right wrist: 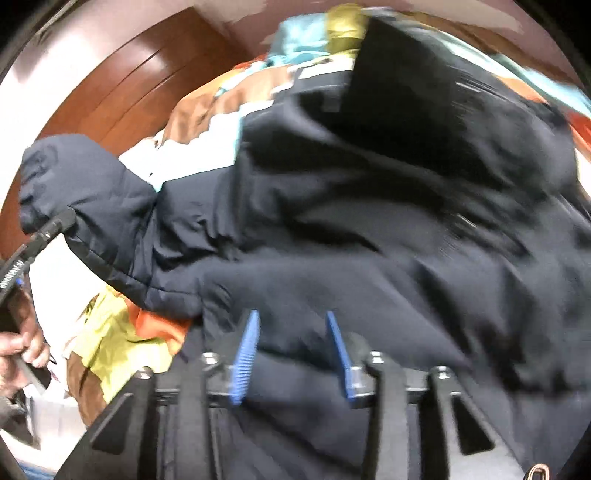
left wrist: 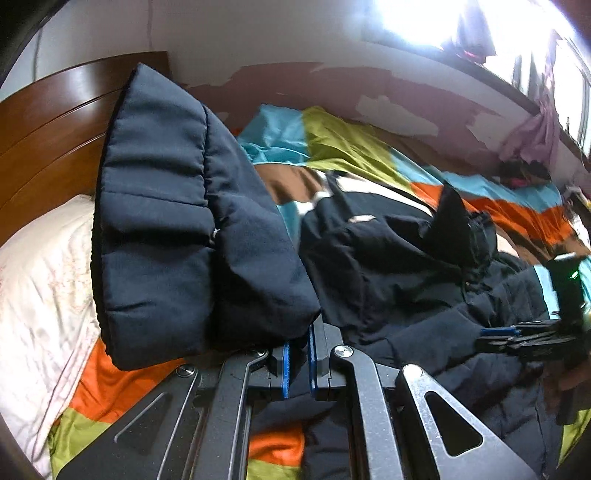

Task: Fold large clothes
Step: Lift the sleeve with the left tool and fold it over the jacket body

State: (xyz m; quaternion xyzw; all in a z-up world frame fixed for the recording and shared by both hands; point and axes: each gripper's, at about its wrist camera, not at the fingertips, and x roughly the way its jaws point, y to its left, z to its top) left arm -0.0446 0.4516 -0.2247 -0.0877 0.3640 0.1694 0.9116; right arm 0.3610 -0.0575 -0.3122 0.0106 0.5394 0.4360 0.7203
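A large dark navy padded jacket [left wrist: 388, 266] lies on a bed with a colourful patchwork cover [left wrist: 354, 147]. My left gripper [left wrist: 299, 339] is shut on the jacket's sleeve [left wrist: 177, 221] and holds it up, the cuff end standing above the bed. In the right wrist view the jacket [right wrist: 369, 221] fills most of the frame and the lifted sleeve [right wrist: 92, 206] shows at the left, pinched by the left gripper [right wrist: 62, 221]. My right gripper [right wrist: 291, 325] is open with its blue pads apart, just above the jacket's body. It also shows in the left wrist view [left wrist: 498, 336].
A wooden headboard [left wrist: 48, 140] stands at the left, with a white pillow [left wrist: 40, 280] below it. A bright window [left wrist: 424, 18] and hanging pink cloth [left wrist: 535, 133] are at the far right. The person's hand [right wrist: 18, 354] shows at the lower left.
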